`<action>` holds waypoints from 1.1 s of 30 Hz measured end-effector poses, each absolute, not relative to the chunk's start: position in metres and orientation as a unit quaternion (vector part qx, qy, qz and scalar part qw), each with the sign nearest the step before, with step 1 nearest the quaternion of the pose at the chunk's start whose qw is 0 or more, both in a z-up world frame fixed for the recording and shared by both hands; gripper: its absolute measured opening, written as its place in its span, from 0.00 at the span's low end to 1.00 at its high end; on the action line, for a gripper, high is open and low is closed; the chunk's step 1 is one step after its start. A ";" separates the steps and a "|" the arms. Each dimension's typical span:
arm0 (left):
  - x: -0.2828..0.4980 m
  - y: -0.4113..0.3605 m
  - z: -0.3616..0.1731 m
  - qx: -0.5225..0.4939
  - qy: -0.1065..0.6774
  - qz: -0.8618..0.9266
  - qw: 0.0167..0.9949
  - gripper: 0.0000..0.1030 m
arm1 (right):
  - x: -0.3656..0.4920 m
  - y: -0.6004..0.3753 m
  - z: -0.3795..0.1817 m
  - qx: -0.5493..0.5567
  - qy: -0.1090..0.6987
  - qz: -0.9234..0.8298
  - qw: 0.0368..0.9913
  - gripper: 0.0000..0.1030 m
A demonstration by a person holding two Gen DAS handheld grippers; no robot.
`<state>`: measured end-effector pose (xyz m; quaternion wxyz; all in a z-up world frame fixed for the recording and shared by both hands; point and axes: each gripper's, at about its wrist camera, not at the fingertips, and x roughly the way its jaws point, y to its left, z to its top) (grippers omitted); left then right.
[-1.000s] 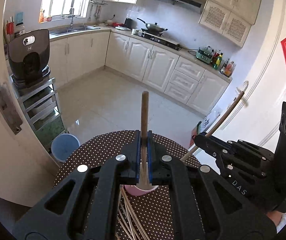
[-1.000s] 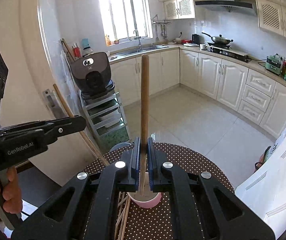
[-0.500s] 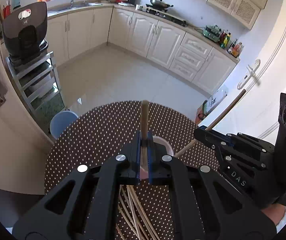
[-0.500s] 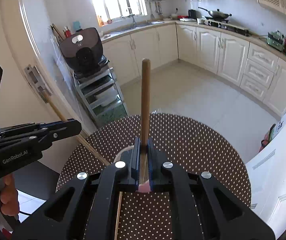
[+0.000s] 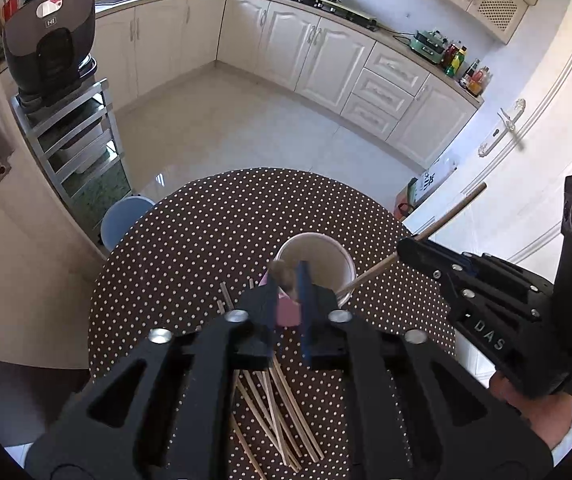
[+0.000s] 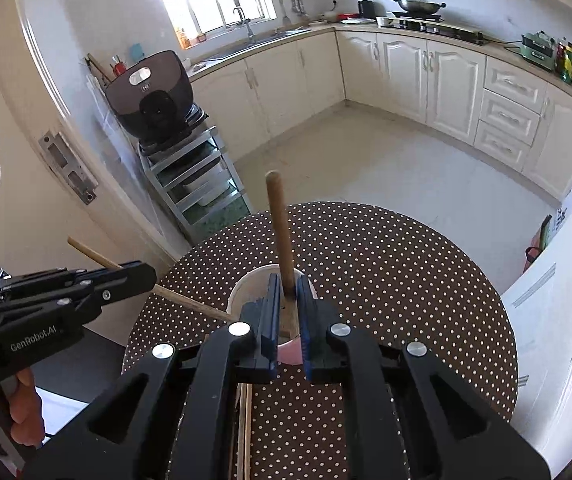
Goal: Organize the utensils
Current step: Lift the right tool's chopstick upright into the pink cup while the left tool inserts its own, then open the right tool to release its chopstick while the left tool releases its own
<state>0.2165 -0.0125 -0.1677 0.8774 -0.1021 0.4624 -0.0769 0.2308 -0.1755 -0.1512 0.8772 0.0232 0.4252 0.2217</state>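
Gripping a stick (image 5: pixel 284 274) each, both grippers (image 5: pixel 288 280) (image 6: pixel 286 292) angle over the cup (image 5: pixel 328 250). Left stick's tip looks inside, blurred. Loose sticks (image 5: pixel 282 420) lie near.

Blue stool (image 5: pixel 120 220) beside polka-dot table (image 5: pixel 206 248); wok (image 6: pixel 418 3) on stove.

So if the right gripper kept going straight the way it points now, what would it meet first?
Most likely the pink cup: the right gripper, shut on a wooden stick, points down over its open mouth. Depth is unclear, but the cup sits directly ahead, before the dotted table.
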 end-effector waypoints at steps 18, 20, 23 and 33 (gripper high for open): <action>0.166 0.028 -0.158 -0.125 0.448 -0.069 0.883 0.59 | 0.180 -0.180 -0.144 0.043 0.420 0.200 0.884 0.23; 0.160 0.037 -0.163 -0.134 0.452 -0.066 0.879 0.59 | 0.176 -0.177 -0.147 0.043 0.427 0.199 0.881 0.23; 0.154 0.047 -0.173 -0.140 0.462 -0.062 0.874 0.59 | 0.169 -0.173 -0.155 0.040 0.436 0.199 0.876 0.23; 0.155 0.037 -0.230 -0.112 0.525 -0.071 0.841 0.58 | 0.167 -0.155 -0.203 0.037 0.493 0.214 0.843 0.23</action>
